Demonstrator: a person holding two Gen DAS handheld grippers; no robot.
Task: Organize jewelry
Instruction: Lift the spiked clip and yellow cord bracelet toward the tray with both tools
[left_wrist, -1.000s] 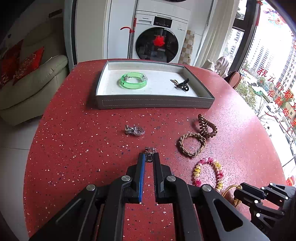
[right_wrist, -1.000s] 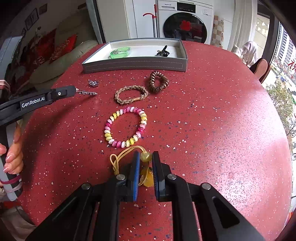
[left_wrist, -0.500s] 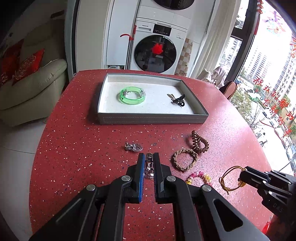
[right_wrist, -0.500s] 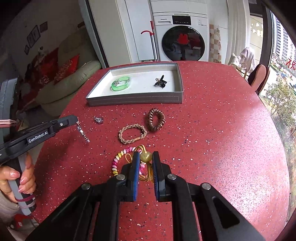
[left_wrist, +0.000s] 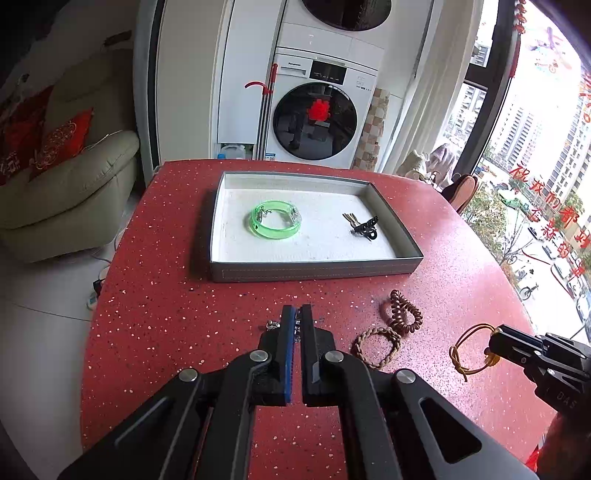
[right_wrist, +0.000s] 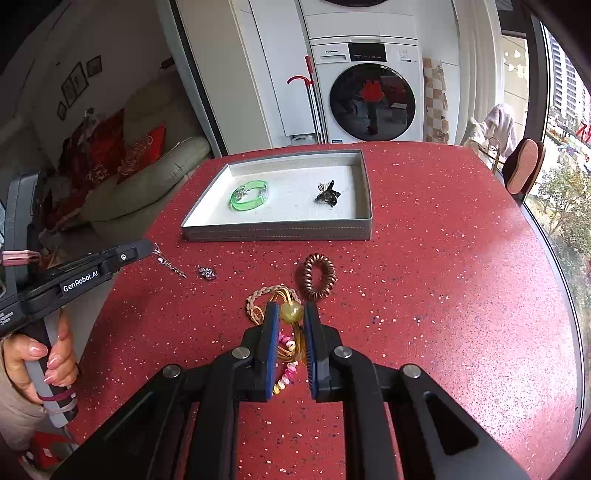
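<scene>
A grey tray (left_wrist: 317, 271) (right_wrist: 277, 233) at the back of the red table holds a green bangle (left_wrist: 275, 219) (right_wrist: 249, 195) and a black hair clip (left_wrist: 364, 226) (right_wrist: 327, 194). My left gripper (left_wrist: 296, 310) is shut on a small silver chain piece (right_wrist: 169, 263) and holds it above the table. My right gripper (right_wrist: 291, 308) is shut on a yellow cord bracelet with an amber bead (right_wrist: 291, 310) (left_wrist: 471, 350), lifted off the table.
On the table lie a silver heart charm (right_wrist: 207, 272), a brown coil hair tie (left_wrist: 402, 314) (right_wrist: 318, 276), a braided tan bracelet (left_wrist: 375, 343) (right_wrist: 258, 295) and a pink and yellow bead bracelet (right_wrist: 286, 369). A sofa and washing machine stand beyond the table.
Both grippers rose and drew back from the table, each carrying its piece: the left the silver chain, the right the yellow cord bracelet. The tray looks farther away.
</scene>
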